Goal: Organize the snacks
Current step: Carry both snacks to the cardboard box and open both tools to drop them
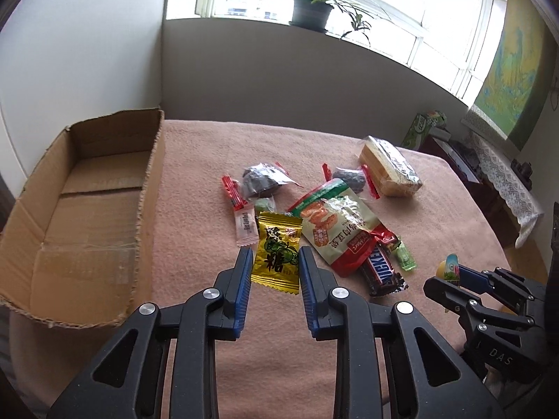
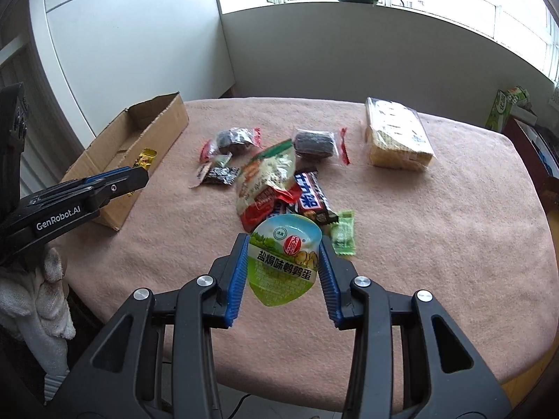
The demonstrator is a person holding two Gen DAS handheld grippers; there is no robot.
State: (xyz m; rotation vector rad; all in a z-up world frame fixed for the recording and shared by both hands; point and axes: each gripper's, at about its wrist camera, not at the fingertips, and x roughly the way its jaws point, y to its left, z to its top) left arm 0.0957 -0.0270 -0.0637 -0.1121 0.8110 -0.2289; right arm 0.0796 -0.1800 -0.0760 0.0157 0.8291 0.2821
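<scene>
Box point(image 1: 87, 209) — nothing visible inside.

Cardboard box point(image 1: 80, 209) open-topped; snack pile point(image 1: 328, 216) crowds the table's middle.

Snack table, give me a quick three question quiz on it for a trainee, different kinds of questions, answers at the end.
1. True or false: the cardboard box holds several snacks.
2. Which item sits between the fingers of the right gripper? A) Snickers bar B) green-lidded egg cup C) wafer pack
3. Fill in: the left gripper holds a ____ candy wrapper.

Key: 1 false, the box looks empty in the left wrist view. 2 B. 3 gold.
</scene>
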